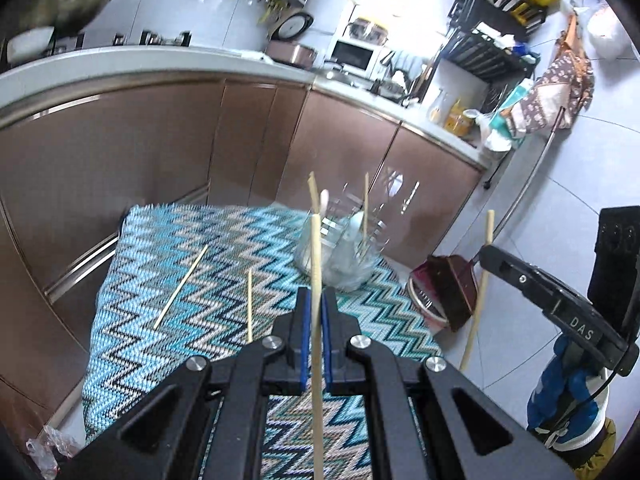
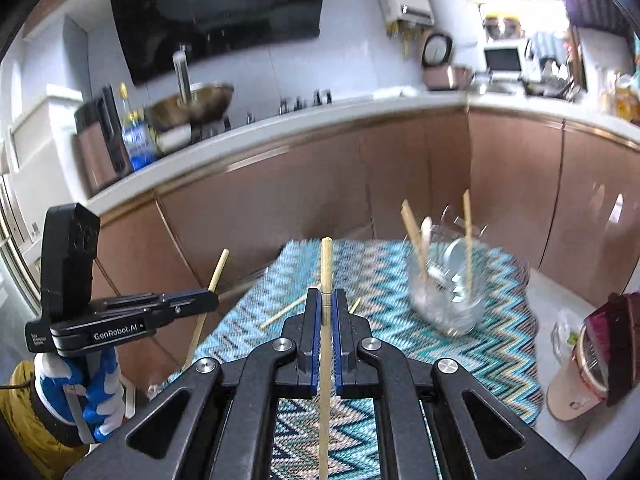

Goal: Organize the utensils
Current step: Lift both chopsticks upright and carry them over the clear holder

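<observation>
My left gripper [image 1: 317, 294] is shut on a bamboo chopstick [image 1: 316, 248] that runs up between its blue pads. My right gripper [image 2: 327, 296] is shut on another chopstick [image 2: 326, 264] in the same way. Both hang above a zigzag cloth [image 1: 168, 360]. A clear glass jar [image 1: 344, 256] stands at the cloth's far right with two chopsticks and a spoon in it; it shows blurred in the right wrist view as the glass jar [image 2: 448, 296]. Two loose chopsticks [image 1: 182, 286] [image 1: 250, 306] lie on the cloth. Each camera sees the other gripper beside it: right gripper [image 1: 486, 254], left gripper [image 2: 214, 300].
Brown cabinet fronts [image 1: 160, 152] under a white counter [image 1: 120, 64] stand close behind the cloth. A maroon dustpan [image 1: 452, 288] sits on the tiled floor to the right, beside a cup with a maroon lid [image 2: 576, 380]. Crumpled plastic [image 1: 44, 444] lies at the lower left.
</observation>
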A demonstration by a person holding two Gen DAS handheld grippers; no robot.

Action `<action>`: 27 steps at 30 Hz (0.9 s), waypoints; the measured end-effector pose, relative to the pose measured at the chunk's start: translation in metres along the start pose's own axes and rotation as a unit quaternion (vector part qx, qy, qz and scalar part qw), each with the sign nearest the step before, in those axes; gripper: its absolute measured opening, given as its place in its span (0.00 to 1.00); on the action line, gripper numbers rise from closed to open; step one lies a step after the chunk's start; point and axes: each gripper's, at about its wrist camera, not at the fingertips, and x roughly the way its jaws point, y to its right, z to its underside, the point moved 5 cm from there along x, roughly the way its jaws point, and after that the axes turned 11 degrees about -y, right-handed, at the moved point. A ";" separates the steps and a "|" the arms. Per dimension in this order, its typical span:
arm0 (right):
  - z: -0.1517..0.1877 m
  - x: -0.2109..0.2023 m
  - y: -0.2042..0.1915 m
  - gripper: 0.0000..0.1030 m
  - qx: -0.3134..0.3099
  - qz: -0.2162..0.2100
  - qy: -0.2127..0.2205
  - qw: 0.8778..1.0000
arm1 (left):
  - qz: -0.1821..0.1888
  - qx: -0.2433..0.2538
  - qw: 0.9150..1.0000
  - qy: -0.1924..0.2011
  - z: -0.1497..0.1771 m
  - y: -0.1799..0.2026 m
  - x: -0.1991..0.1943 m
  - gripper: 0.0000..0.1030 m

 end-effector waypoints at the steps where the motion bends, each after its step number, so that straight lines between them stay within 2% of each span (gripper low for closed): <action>1: -0.003 -0.008 0.002 0.05 0.000 0.001 0.013 1.000 | 0.000 0.001 1.000 0.005 -0.003 0.004 -0.002 0.04; 7: -0.021 -0.034 0.023 0.05 0.004 0.006 0.072 0.997 | 0.008 -0.004 0.999 0.033 -0.036 0.020 0.002 0.04; 12: -0.041 -0.037 0.046 0.05 0.008 0.011 0.110 0.994 | 0.009 -0.003 0.999 0.052 -0.074 0.031 0.021 0.04; 20: -0.085 -0.019 0.083 0.05 0.005 0.019 0.163 0.986 | 0.006 0.027 0.995 0.095 -0.137 0.062 0.062 0.04; 27: -0.110 0.011 0.115 0.05 0.009 0.024 0.188 0.982 | 0.003 0.038 0.991 0.130 -0.174 0.077 0.103 0.04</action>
